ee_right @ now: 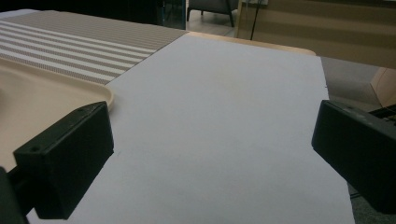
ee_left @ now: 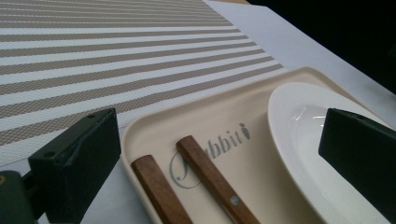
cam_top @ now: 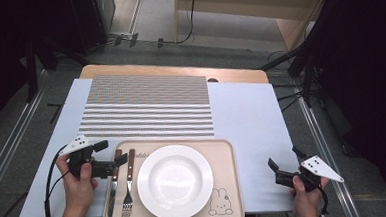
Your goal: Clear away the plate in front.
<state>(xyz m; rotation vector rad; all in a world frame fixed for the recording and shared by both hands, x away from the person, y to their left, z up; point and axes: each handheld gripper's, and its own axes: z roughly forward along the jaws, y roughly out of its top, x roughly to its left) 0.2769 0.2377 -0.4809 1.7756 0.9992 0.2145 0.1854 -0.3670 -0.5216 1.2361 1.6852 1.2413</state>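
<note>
**Knife and fork lie on the tray, both claws wide apart**

Lower left of the high view: a knife (cam_top: 112, 185) and a fork (cam_top: 129, 184) with brown wooden handles lie side by side on the beige tray (cam_top: 223, 157), left of the white plate (cam_top: 175, 181). The knife's blade looks dark, though it's small here. The left gripper (cam_top: 112, 161) sits at the handle tips, jaws spread, nothing between them. At lower right, the right gripper (cam_top: 284, 166) stands open over the pale tabletop (cam_top: 246, 115).

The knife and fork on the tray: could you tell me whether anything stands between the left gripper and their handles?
Nothing visible does. The left gripper is open right at the wooden handles of the knife and fork, with only bare tray between.
</note>
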